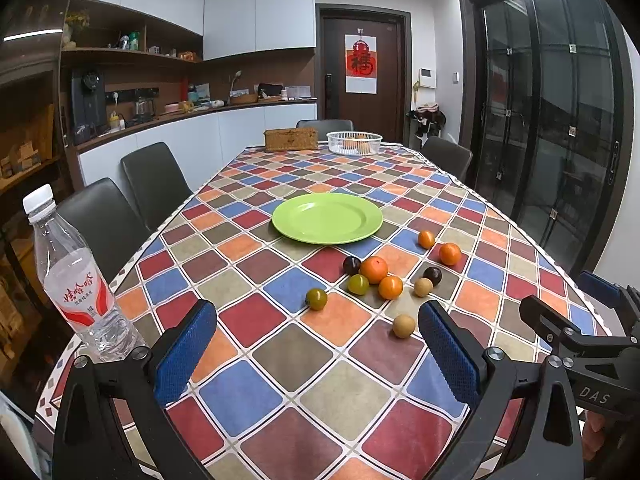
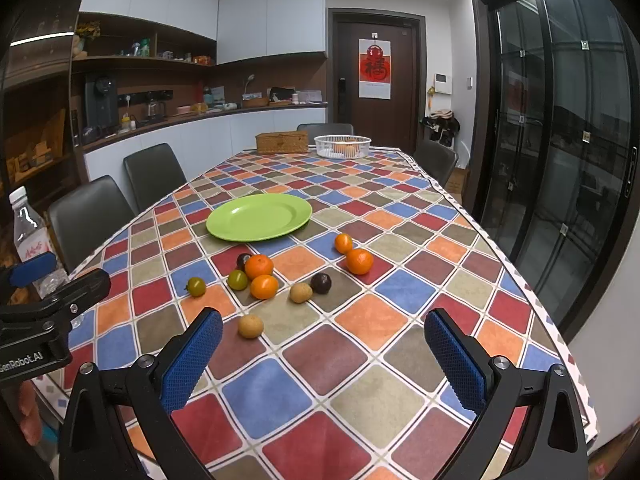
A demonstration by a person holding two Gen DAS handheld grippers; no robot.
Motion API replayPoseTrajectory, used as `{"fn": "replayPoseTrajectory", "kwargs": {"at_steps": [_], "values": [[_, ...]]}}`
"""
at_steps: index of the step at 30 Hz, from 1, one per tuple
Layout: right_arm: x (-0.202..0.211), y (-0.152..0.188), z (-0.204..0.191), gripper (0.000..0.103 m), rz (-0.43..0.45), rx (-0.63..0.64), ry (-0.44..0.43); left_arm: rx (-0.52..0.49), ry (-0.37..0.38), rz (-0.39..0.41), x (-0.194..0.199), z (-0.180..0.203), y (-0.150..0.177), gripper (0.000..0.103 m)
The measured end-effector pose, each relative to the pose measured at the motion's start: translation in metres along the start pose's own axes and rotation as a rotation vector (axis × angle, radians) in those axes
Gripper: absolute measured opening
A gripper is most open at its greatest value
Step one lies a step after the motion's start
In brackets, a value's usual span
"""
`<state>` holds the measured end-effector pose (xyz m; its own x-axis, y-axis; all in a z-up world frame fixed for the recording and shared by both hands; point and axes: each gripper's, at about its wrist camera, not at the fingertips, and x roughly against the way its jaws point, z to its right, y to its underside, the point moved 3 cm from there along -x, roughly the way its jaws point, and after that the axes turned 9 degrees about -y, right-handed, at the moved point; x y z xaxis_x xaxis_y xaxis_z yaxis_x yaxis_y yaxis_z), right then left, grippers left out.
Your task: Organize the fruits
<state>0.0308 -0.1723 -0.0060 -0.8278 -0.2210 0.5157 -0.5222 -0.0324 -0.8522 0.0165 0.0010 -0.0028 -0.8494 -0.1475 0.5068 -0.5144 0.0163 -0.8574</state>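
An empty green plate lies mid-table on the checked cloth. In front of it sit loose fruits: several oranges, two dark plums, two green-yellow fruits and two tan round ones. My left gripper hovers open over the near table, nothing between its blue pads. My right gripper is open too, empty, just right of the nearest tan fruit. The right gripper also shows in the left wrist view at the right edge.
A water bottle stands at the table's near left corner. A wicker box and a white basket with fruit sit at the far end. Dark chairs line the left side; glass doors are on the right.
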Motion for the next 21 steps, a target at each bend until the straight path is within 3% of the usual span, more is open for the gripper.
{"fn": "replayPoseTrajectory", "kwargs": {"at_steps": [21], "values": [[0.0012,-0.0003,-0.0011,0.102,0.002,0.002,0.002,0.000,-0.005,0.010,0.0036,-0.0028,-0.0028,0.103]]}}
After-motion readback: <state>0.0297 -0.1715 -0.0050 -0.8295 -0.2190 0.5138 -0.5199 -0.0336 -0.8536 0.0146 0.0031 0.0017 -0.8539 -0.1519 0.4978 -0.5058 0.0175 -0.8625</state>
